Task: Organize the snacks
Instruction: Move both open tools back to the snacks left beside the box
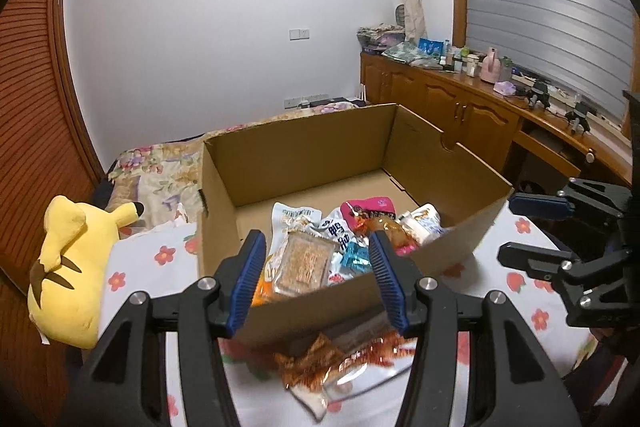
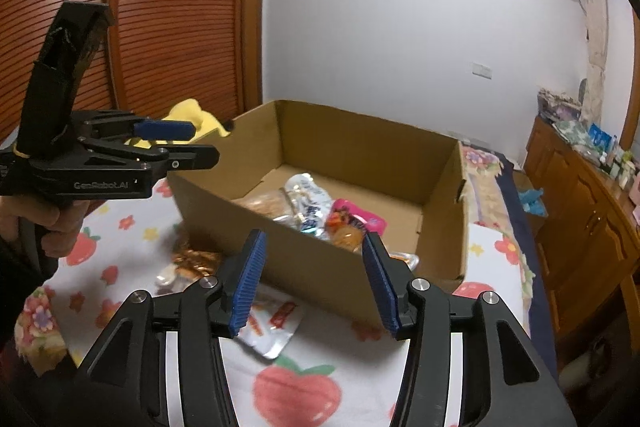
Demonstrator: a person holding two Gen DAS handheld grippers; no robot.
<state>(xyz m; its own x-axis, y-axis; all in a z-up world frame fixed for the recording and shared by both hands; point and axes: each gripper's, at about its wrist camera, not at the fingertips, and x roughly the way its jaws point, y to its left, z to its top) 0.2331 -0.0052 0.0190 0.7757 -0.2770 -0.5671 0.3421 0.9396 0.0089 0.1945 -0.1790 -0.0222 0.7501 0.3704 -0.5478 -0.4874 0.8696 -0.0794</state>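
An open cardboard box (image 1: 360,147) stands on a fruit-print cloth and holds several snack packets (image 1: 304,263); it also shows in the right wrist view (image 2: 360,143). My left gripper (image 1: 316,279) is open and empty, just above the box's near wall. Loose orange and clear snack packets (image 1: 340,367) lie on the cloth below it. My right gripper (image 2: 312,279) is open and empty, in front of the box's near wall. A silver and red packet (image 2: 272,327) lies on the cloth under its left finger. Orange packets (image 2: 192,263) lie left of it.
A yellow plush toy (image 1: 68,267) lies left of the box. A wooden cabinet (image 1: 480,107) with bottles and clutter runs along the right. A slatted wooden wardrobe (image 2: 160,7) stands at the left. The right gripper shows in the left wrist view (image 1: 528,231), the left gripper in the right wrist view (image 2: 192,143).
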